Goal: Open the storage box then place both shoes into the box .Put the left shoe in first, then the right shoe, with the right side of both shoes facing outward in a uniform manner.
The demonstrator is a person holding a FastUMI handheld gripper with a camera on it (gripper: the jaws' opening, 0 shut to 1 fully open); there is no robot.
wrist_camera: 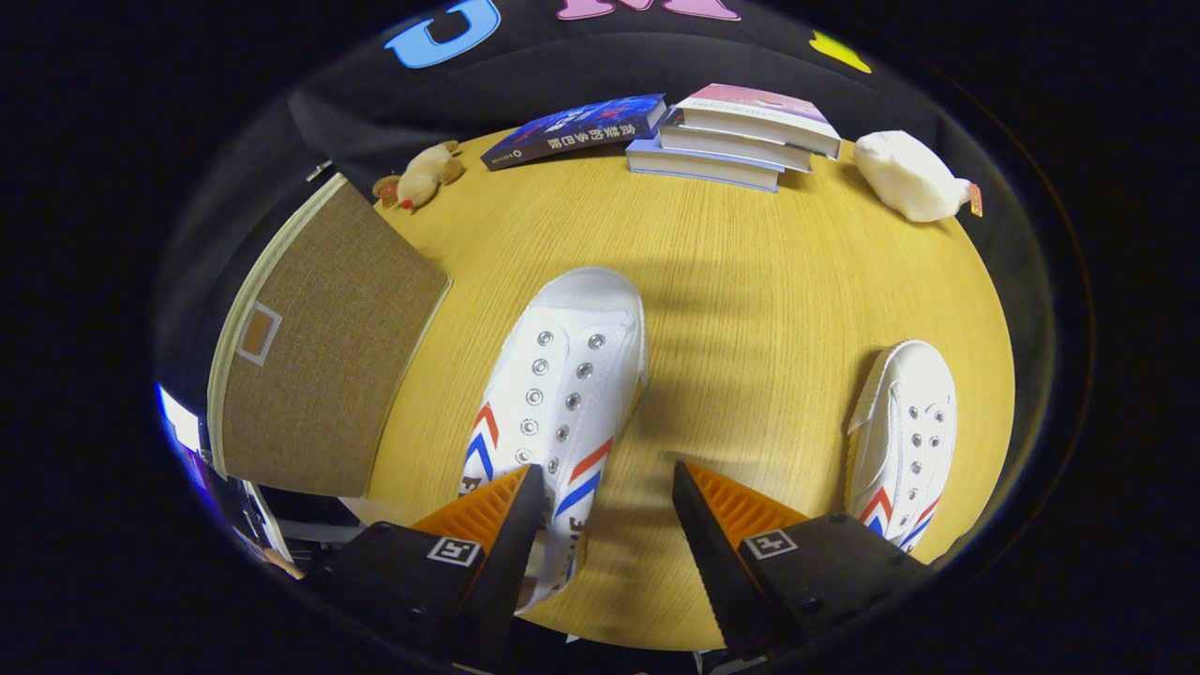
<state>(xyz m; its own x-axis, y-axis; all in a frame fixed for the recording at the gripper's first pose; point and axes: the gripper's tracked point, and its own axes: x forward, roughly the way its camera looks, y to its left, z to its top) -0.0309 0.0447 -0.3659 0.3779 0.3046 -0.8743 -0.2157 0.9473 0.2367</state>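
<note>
A white canvas shoe (562,375) with red and blue stripes lies on the wooden table (750,281), toe pointing away from me. My gripper (607,467) hangs open over its heel end: one finger overlaps the shoe's rear part, the other stands over bare table beside it. A second matching shoe (905,431) lies apart, beyond the other finger near the table's edge. The brown fabric storage box (319,356) with cream trim and a small label window stands past the first shoe, at the table's far side edge; its brown face is toward me and its lid looks shut.
Along the far side of the table lie a dark blue book (577,129), a stack of three books (736,136), a small brown plush toy (422,176) near the box, and a white plush toy (909,173).
</note>
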